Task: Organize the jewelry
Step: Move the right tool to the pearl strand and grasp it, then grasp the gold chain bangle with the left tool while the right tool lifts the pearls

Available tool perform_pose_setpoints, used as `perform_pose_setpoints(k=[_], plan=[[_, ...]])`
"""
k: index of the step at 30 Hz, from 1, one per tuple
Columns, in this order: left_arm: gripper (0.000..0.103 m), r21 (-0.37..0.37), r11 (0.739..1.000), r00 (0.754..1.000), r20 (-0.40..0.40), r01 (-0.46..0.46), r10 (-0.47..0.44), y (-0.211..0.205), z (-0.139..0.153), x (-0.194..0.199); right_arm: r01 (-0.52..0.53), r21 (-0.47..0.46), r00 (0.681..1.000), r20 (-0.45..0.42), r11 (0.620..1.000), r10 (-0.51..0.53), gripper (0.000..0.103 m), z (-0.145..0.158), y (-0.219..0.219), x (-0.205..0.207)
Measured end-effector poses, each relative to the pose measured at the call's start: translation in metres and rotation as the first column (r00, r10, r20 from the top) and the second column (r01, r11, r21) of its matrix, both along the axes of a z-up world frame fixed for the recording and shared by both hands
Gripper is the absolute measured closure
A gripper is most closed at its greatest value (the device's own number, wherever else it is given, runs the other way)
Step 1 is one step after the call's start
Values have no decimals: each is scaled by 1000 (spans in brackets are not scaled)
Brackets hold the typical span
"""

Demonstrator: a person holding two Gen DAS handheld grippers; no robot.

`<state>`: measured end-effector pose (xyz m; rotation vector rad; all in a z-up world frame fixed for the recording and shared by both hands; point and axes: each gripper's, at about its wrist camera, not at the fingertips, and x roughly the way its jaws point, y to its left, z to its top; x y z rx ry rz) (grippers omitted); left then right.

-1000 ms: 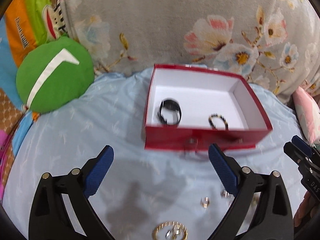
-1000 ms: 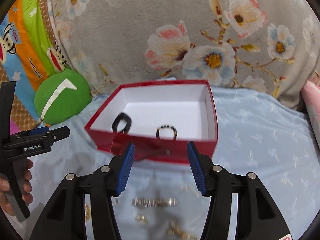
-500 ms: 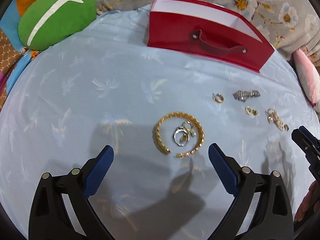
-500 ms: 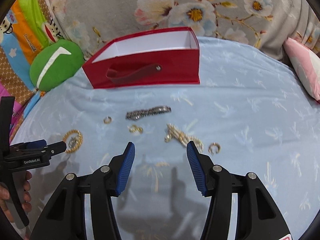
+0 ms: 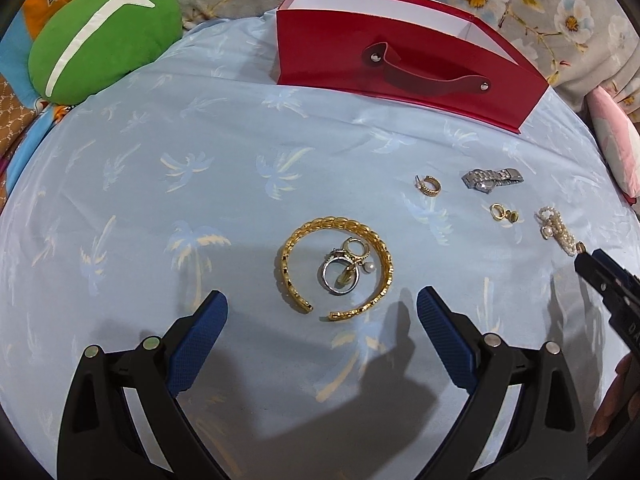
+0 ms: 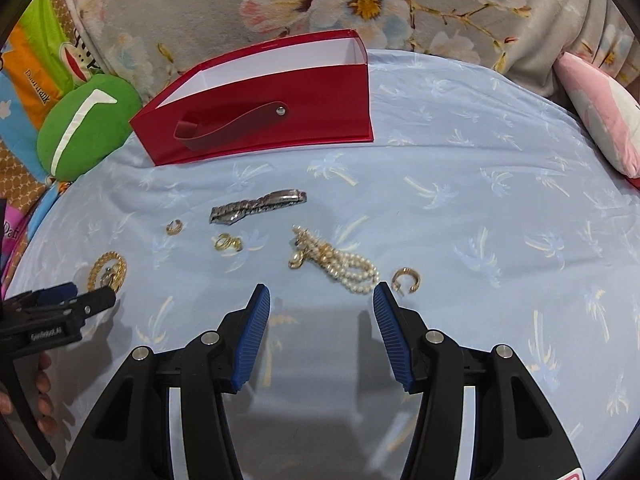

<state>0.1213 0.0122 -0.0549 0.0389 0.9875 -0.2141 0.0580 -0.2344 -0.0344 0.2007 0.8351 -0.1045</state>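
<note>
Jewelry lies loose on a light blue cloth [image 5: 200, 184]. A gold cuff bracelet [image 5: 384, 264] rings a silver ring with small earrings [image 5: 340, 274], just ahead of my open left gripper [image 5: 322, 312]. Further right are a gold hoop [image 5: 429, 186], a silver watch band [image 5: 492, 178], small gold rings [image 5: 503, 213] and a pearl bracelet [image 5: 558, 230]. My right gripper [image 6: 322, 300] stands open and empty just short of the pearl bracelet [image 6: 340, 264], with a gold hoop earring [image 6: 406, 279] beside its right finger. The red box [image 5: 400, 60] stands behind, its inside hidden.
A green cushion [image 5: 100, 32] lies at the back left, a pink pillow [image 6: 600, 116] at the right edge. A grey floral blanket [image 6: 360, 0] rises behind the red box [image 6: 260, 120]. A hand [image 6: 40, 384] holds the left gripper at the lower left of the right wrist view.
Both grippers came down from over the red box and tilted toward the cloth. The box moved to the top of each view; the loose jewelry now lies just ahead of the fingers.
</note>
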Motion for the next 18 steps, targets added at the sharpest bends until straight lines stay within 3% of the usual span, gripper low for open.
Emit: perform_pose_setpoints(k=[5, 13, 15, 17, 18], plan=[[10, 0, 1000, 1000, 2, 1, -1, -1, -2, 2, -10, 14, 1000, 3, 1000, 10, 50, -1, -4, 20], [10, -37, 999, 1000, -6, 6, -7, 6, 0, 2, -61, -64, 997, -52, 996, 57, 51, -15, 4, 49], [10, -40, 999, 1000, -4, 11, -11, 6, 0, 1, -63, -66, 997, -56, 996, 59, 58, -16, 4, 50], [10, -45, 999, 1000, -1, 13, -13, 7, 0, 2, -72, -72, 996, -65, 995, 67, 75, -17, 6, 49], [10, -46, 999, 1000, 1, 13, -13, 7, 0, 2, -75, -73, 995, -65, 995, 70, 78, -17, 7, 49]])
